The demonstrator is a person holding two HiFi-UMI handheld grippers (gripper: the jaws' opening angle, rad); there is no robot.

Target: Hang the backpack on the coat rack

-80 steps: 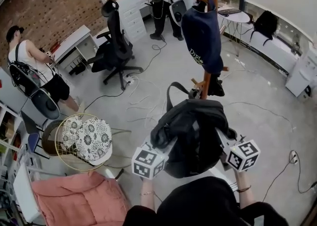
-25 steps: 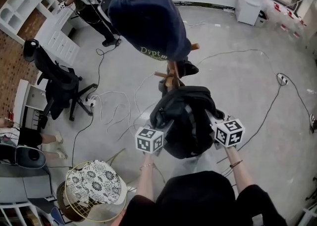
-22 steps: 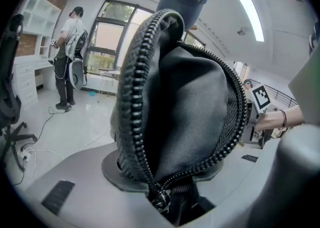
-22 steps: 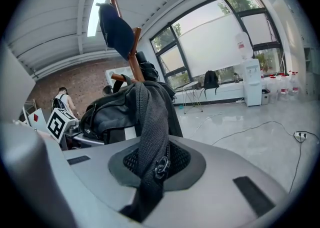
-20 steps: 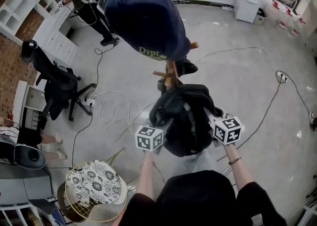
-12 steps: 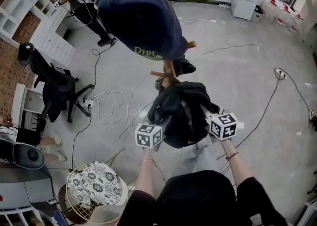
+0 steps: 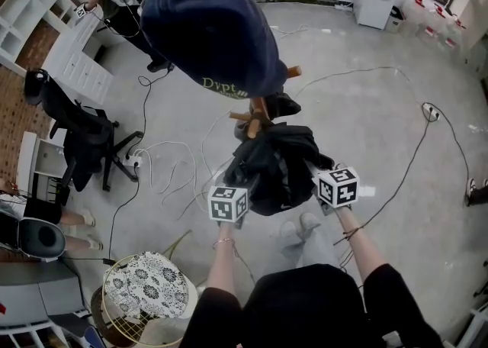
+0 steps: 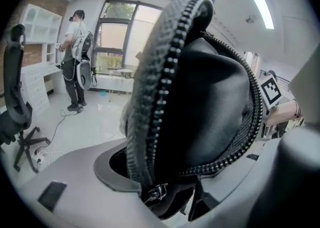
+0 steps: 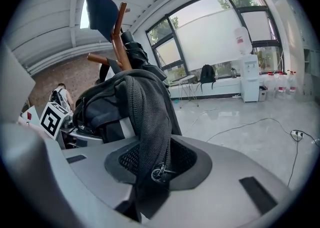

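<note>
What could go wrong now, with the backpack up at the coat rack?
The left gripper and right gripper have just been opening their jaws, with backpack fabric still between them. I cannot see a strap over a peg of the coat rack, so the backpack might drop. A zipper pull lies at the right gripper's jaw and could snag as it pulls away, tugging the rack.

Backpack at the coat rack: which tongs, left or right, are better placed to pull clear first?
Probably the right tongs. Both have just been opening with the backpack between them, but only a thin zippered fold crosses the right, while the bag's bulk fills the left tongs.
</note>
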